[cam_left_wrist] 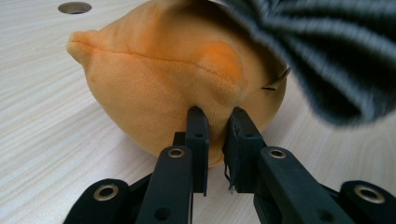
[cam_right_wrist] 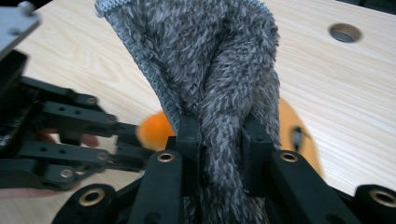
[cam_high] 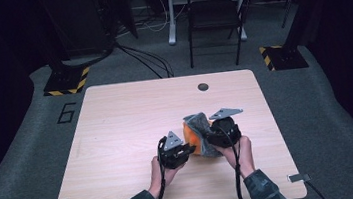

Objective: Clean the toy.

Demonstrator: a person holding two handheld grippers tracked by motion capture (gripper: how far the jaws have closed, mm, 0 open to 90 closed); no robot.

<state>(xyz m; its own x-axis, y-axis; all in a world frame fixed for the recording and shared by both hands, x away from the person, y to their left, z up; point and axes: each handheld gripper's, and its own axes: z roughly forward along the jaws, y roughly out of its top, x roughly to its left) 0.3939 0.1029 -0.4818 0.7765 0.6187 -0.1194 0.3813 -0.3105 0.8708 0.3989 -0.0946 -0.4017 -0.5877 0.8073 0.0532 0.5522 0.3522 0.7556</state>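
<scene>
An orange plush toy [cam_high: 192, 137] lies on the wooden table [cam_high: 126, 120], right of centre and toward the near edge. My left gripper [cam_high: 188, 150] comes at it from the left. In the left gripper view the plush toy [cam_left_wrist: 159, 79] bulges above my left gripper [cam_left_wrist: 216, 122], which is shut on a fold of its underside. A grey fuzzy knit cloth [cam_high: 200, 125] drapes over the toy's right side. My right gripper [cam_right_wrist: 219, 133] is shut on a bunch of that cloth [cam_right_wrist: 210, 60], and orange plush [cam_right_wrist: 152, 130] peeks out on either side of it.
A round cable hole [cam_high: 203, 87] sits near the table's far edge. A black folding chair [cam_high: 214, 9] and floor cables stand beyond the table. Bare tabletop stretches to the left [cam_high: 108, 137] of both hands.
</scene>
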